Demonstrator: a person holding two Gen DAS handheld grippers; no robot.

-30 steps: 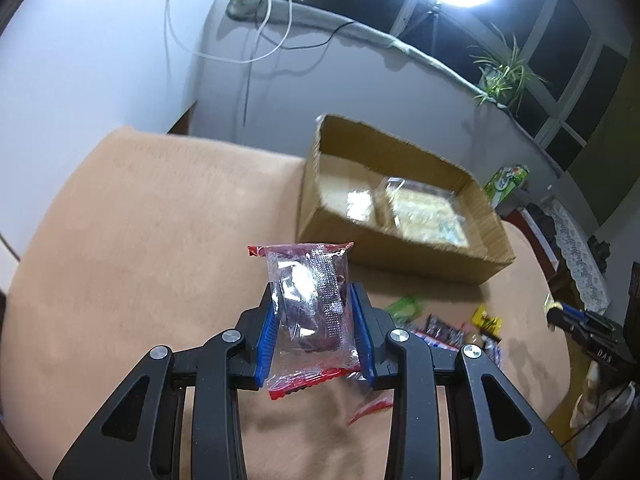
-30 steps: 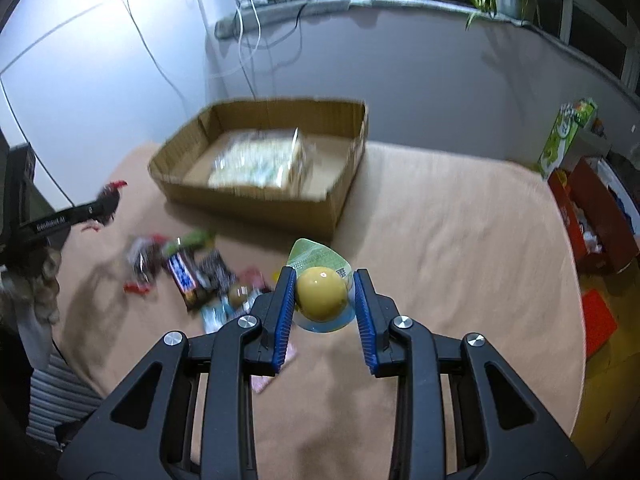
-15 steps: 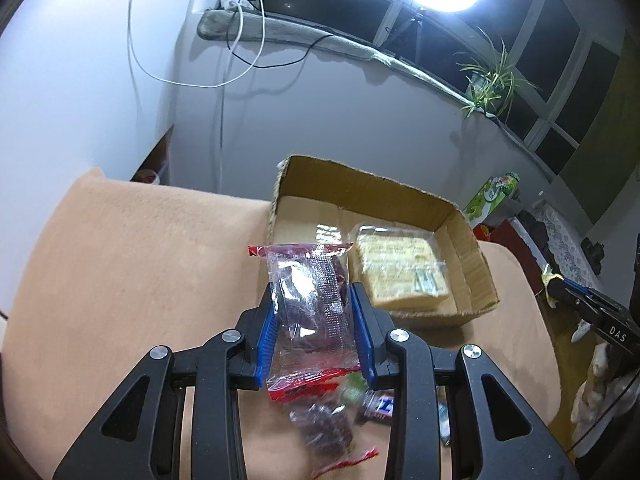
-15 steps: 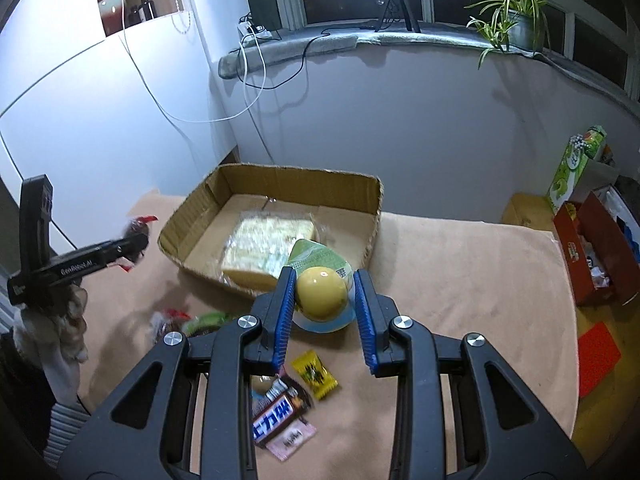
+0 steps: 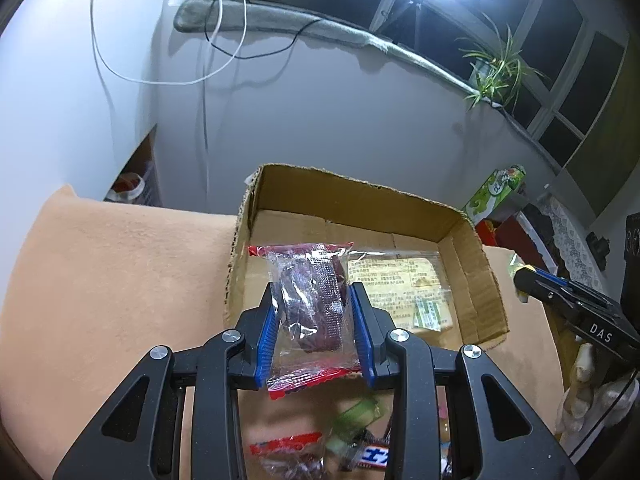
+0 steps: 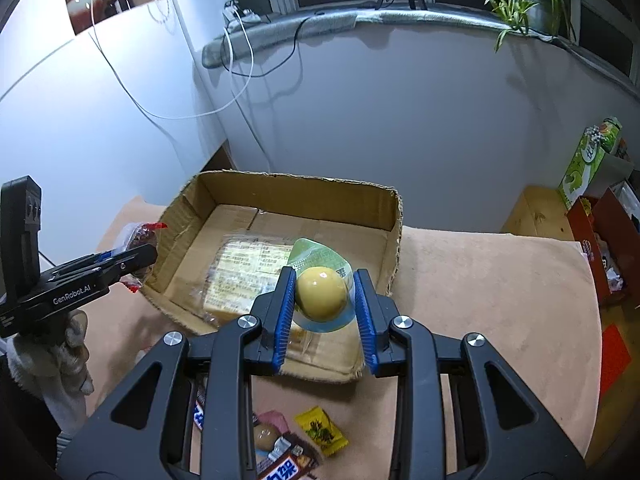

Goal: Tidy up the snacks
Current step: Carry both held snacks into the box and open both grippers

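Note:
My left gripper (image 5: 314,300) is shut on a clear snack packet with red ends and dark pieces inside (image 5: 310,304), held above the near left corner of the open cardboard box (image 5: 360,196). My right gripper (image 6: 324,284) is shut on a yellow jelly cup with a green lid (image 6: 320,292), held over the near edge of the same box (image 6: 296,192). A flat clear bag of pale biscuits (image 5: 400,284) lies inside the box (image 6: 244,264). In the right wrist view the left gripper (image 6: 132,260) shows at the box's left side with its red packet (image 6: 140,236).
Loose snacks lie on the tan tablecloth (image 5: 120,280) in front of the box: a yellow sachet (image 6: 320,430), a chocolate bar (image 6: 284,464), a green wrapper (image 5: 356,412). A gloved hand (image 6: 52,360) holds the left gripper. A green carton (image 6: 588,160) and red boxes stand at the right.
Both grippers have moved forward towards the box with their snacks still held. The box now sits much closer and the loose snacks have slid under the fingers.

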